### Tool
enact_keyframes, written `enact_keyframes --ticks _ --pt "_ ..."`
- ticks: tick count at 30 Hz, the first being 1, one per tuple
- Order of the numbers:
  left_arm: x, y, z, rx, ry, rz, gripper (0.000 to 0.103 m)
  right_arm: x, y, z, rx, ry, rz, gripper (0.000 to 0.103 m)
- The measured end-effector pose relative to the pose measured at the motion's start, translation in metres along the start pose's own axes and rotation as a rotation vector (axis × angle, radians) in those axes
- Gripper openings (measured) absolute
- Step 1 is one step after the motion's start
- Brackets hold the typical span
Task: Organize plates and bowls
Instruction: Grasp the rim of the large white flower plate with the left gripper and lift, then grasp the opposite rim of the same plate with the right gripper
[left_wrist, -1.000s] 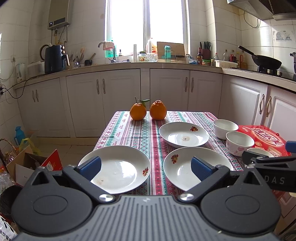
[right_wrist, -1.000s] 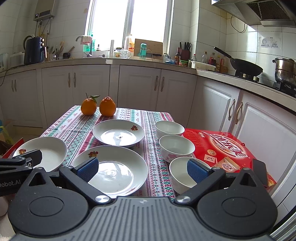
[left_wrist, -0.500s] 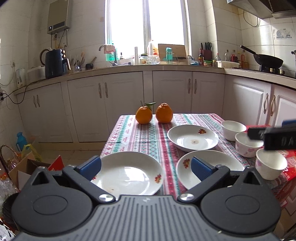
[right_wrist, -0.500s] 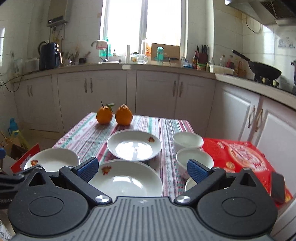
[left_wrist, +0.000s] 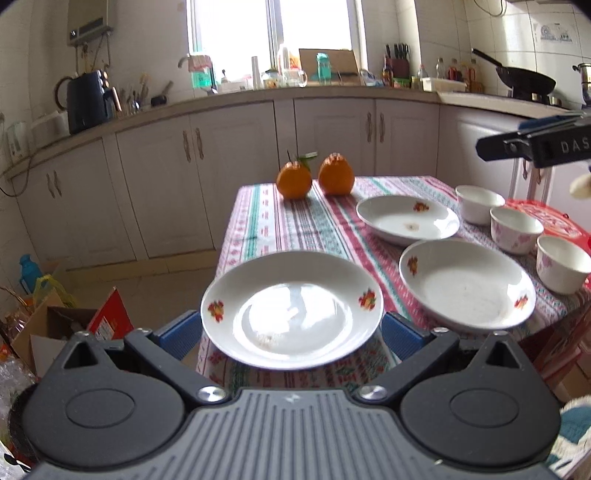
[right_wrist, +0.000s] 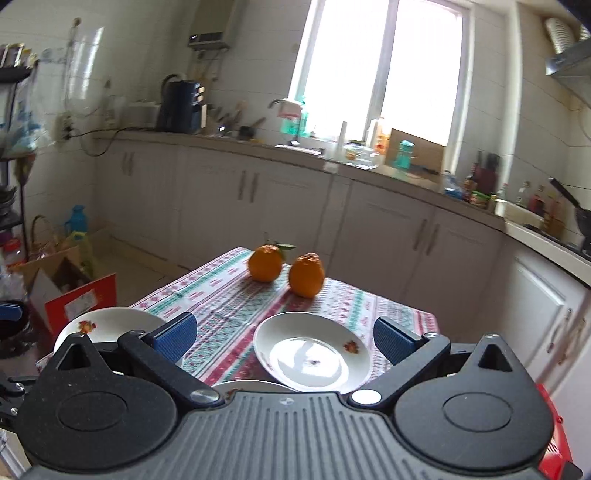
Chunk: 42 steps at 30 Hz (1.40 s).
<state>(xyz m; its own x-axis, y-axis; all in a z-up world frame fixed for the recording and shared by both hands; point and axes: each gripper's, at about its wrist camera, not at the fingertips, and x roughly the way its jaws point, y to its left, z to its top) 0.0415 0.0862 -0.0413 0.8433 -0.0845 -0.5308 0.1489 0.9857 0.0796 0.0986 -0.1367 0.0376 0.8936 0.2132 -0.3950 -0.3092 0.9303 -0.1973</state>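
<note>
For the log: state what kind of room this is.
A home kitchen, most likely: a wok on the stove, a knife block and a kettle on the counter, and a cloth-covered table with plates and bowls.

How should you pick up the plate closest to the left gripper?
Probably by its rim. The near plate is shallow and sits flat on the tablecloth, its near edge overhanging the table. The left gripper is open, a finger either side; come in low from the near side and pinch that overhanging rim.
</note>
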Motion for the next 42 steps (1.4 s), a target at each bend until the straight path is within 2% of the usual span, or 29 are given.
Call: enact_keyframes --ticks 5,10,17,22,33,37,42 --pt "0.016 0.010 -0.014 0.013 0.083 -0.039 0.102 0.028 0.012 -0.002 -0.006 0.073 0.079 0.103" --pt "0.034 0.022 -0.022 0.010 0.126 -0.061 0.102 0.059 0.016 -0.007 0.020 0.155 0.153 0.103" --pt "0.064 0.031 -0.024 0.034 0.188 -0.068 0.102 0.090 0.023 -0.009 0.017 0.217 0.171 0.103" --pt "0.076 0.036 -0.024 0.022 0.206 -0.101 0.102 0.111 0.027 -0.009 0.010 0.254 0.225 0.103" --pt "0.088 0.043 -0.023 0.025 0.210 -0.167 0.103 0.170 0.043 -0.003 0.041 0.400 0.507 0.103" --pt "0.089 0.047 -0.025 0.038 0.191 -0.191 0.102 0.190 0.048 -0.002 0.025 0.449 0.536 0.103" --pt "0.089 0.050 -0.024 0.067 0.205 -0.221 0.103 0.209 0.057 -0.004 -0.005 0.496 0.599 0.103"
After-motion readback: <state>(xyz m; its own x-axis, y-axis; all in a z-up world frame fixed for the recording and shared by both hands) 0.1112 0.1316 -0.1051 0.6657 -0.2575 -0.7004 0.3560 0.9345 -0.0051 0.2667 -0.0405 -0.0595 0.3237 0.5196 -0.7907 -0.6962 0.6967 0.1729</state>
